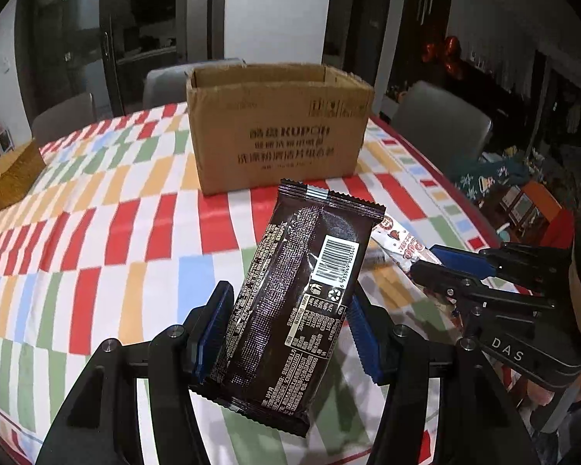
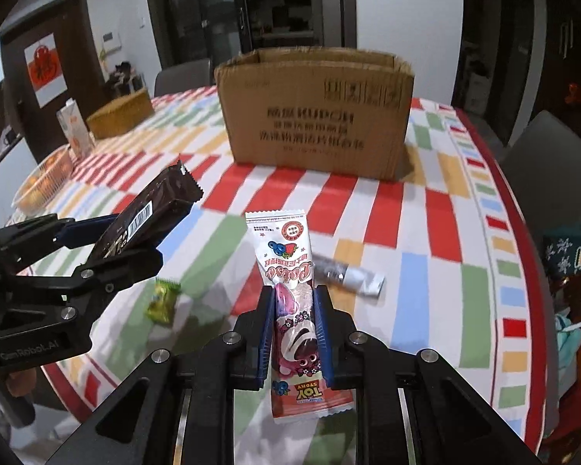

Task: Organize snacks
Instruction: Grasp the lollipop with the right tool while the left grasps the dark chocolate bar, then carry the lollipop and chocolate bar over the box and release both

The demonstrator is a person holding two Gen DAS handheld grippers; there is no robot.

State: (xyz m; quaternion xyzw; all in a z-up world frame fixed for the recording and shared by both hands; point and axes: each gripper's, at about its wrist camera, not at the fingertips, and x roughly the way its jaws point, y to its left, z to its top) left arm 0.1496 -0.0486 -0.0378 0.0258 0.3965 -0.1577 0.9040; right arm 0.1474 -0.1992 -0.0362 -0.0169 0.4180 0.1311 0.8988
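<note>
The left claw (image 1: 286,333) pinched a dark packet (image 1: 298,294), barcode up, held above the bench (image 1: 97,232). The right claw (image 2: 294,333) pinched a pink packet (image 2: 290,271) upright between its blue pads. Below, a green candy (image 2: 163,299) and a silver packet (image 2: 352,273) lay on the checked cloth. Farther back stood an open carton (image 2: 317,116).

Cardboard box (image 2: 317,116) ahead — top open.

Blurred from here: small silver-white foil sachet (image 2: 350,274); open brown cardboard box (image 2: 317,114), interior hidden, its print unreadable to me.
</note>
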